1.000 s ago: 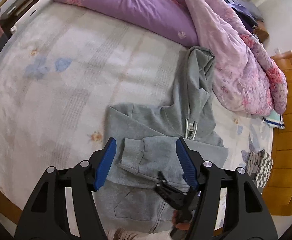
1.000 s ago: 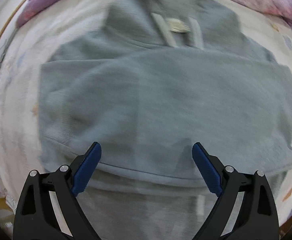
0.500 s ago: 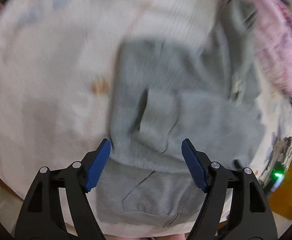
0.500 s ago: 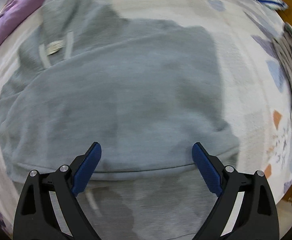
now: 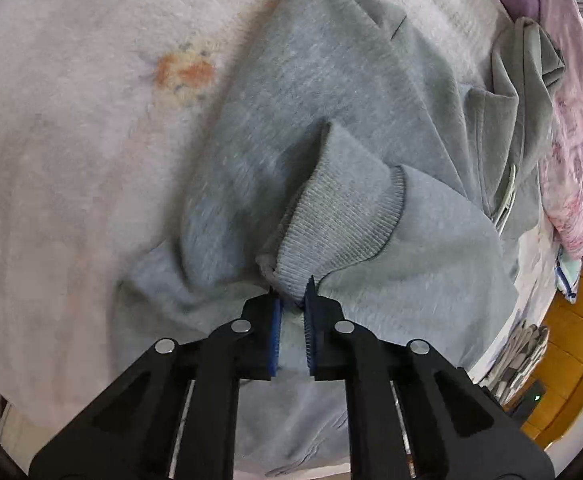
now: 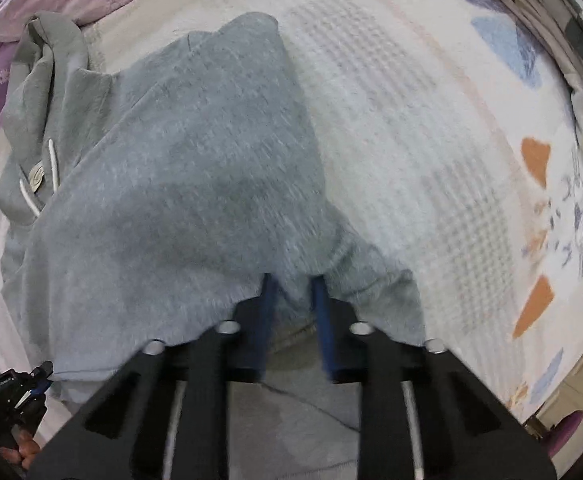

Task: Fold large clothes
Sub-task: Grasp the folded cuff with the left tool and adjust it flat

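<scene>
A grey hoodie (image 5: 331,92) lies on the pale bedspread (image 5: 71,140), sleeves folded across its body, hood (image 5: 527,68) toward the purple quilt. My left gripper (image 5: 290,294) is shut on the hoodie's left side, pinching body fabric together with the ribbed sleeve cuff (image 5: 331,220). In the right wrist view the hoodie (image 6: 195,160) spreads to the left, white drawstrings (image 6: 53,164) by the hood. My right gripper (image 6: 293,284) is shut on the fabric at the hoodie's right side. The left gripper also shows at the lower left edge (image 6: 37,376).
A purple and pink floral quilt (image 5: 571,120) is heaped along the bed's far side. Folded checked clothes (image 6: 563,12) lie at the bed's right edge. An orange wooden bed frame (image 5: 575,344) borders the right. Printed patches mark the bedspread (image 6: 451,160).
Both grippers were open above the hoodie. They have come down to its left and right sides and shut on the fabric, bunching it at the pinch points.
</scene>
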